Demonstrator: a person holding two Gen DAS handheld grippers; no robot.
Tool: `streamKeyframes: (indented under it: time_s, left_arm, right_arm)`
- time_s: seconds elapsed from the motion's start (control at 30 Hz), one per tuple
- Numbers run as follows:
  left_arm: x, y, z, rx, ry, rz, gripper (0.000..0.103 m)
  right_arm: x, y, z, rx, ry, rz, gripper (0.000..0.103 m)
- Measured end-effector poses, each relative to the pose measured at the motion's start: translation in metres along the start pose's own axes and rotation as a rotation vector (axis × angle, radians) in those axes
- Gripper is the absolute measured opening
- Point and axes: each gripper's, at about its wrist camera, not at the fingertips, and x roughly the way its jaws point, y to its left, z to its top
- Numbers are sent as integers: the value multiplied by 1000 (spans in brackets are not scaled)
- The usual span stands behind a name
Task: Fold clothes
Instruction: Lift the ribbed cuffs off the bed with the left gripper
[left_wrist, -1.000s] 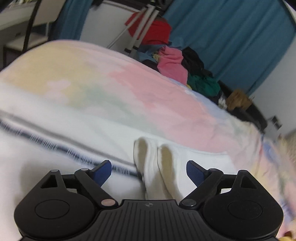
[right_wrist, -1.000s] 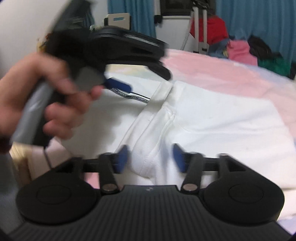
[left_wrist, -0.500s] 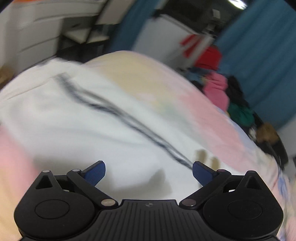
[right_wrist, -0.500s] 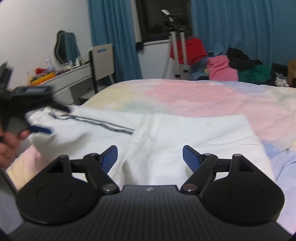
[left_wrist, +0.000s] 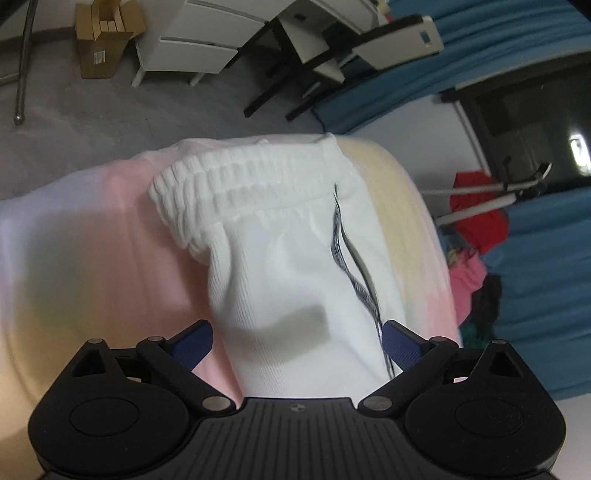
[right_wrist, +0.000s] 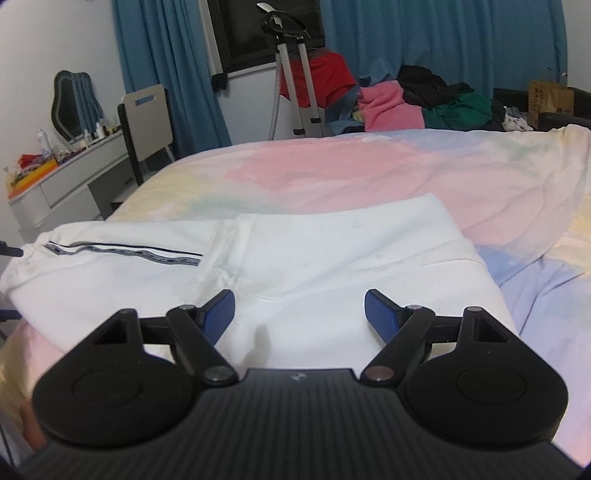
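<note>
White trousers (right_wrist: 280, 258) lie folded across the pastel bed (right_wrist: 369, 173) at frame centre. Left gripper (left_wrist: 297, 341) and right gripper (right_wrist: 299, 312) both hover wide, holding nothing.

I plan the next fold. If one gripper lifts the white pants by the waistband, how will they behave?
The white pants look floppy: soft knit already draped in a fold. The ribbed waistband is thicker, probably an easier grip. Lifted there, the legs would likely hang and unfold.
</note>
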Motion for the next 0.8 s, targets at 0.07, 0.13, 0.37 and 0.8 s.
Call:
streamKeyframes:
  time_s: [0.07, 0.13, 0.37, 0.8]
  left_arm:
    - [8, 3, 4, 8, -42, -10, 97]
    - [16, 9, 9, 16, -80, -3, 86]
    - [41, -3, 25, 67, -159, 55, 49]
    - [-18, -183, -75, 590, -414, -134, 24]
  right_arm:
    - [3, 0, -1, -4, 2, 7, 79]
    - [6, 1, -3, -15, 6, 18, 79]
    - [30, 13, -13, -79, 85, 0, 79]
    - [2, -24, 10, 89, -10, -36, 79]
